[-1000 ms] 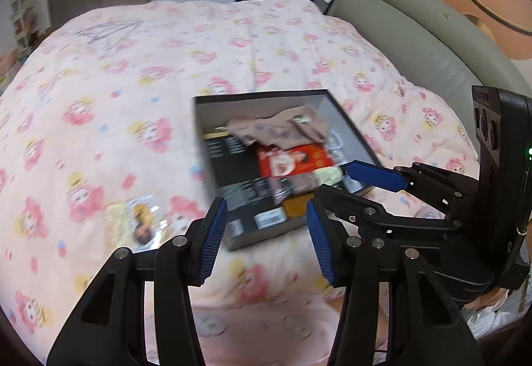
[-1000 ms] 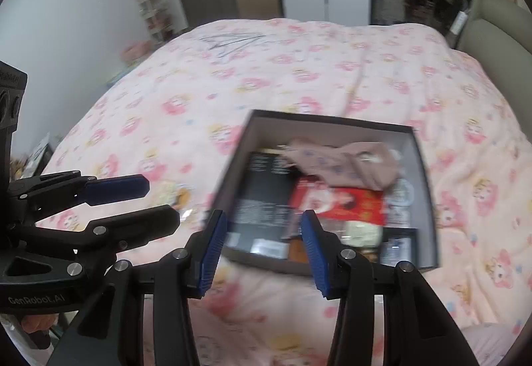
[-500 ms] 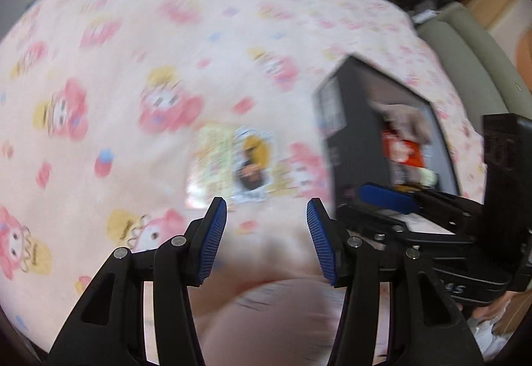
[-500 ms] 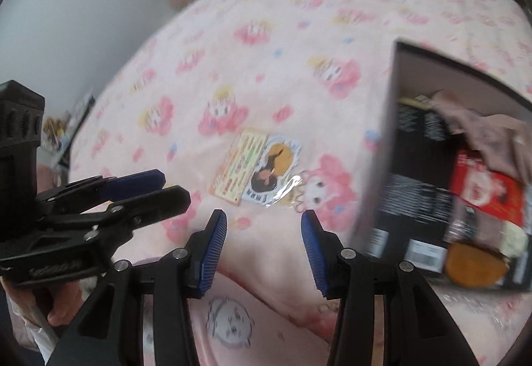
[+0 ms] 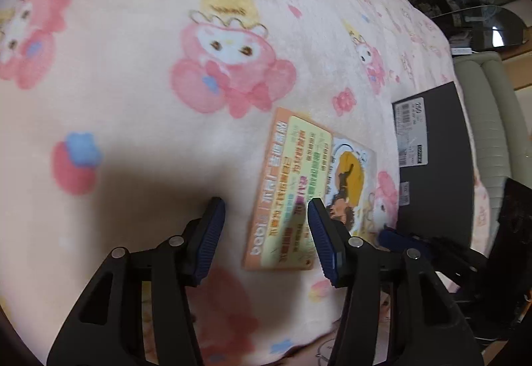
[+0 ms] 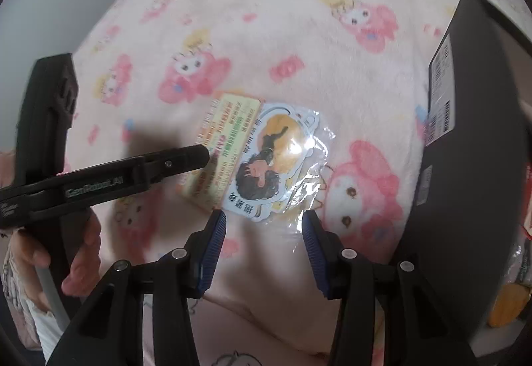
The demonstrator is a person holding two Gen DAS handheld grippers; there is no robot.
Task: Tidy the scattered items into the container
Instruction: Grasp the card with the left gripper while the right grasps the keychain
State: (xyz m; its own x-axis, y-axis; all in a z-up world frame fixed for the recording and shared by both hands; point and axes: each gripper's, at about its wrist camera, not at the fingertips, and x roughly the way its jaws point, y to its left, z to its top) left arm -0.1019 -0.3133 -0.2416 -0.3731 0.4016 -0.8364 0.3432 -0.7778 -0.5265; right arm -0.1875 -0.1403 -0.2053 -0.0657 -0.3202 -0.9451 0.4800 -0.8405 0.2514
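On the pink blanket (image 5: 139, 106) a packet (image 6: 252, 159) lies flat, just left of the black box (image 6: 465, 133). Left gripper (image 5: 266, 229) hovers low over the packet's near end, jaws spread, gripping nothing. Right gripper (image 6: 264, 241) sits just short of the packet, jaws also apart and empty.

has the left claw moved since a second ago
Yes. The left claw was aimed over the black box; it has swung left and down to the packet on the blanket, now open around the packet's near end.
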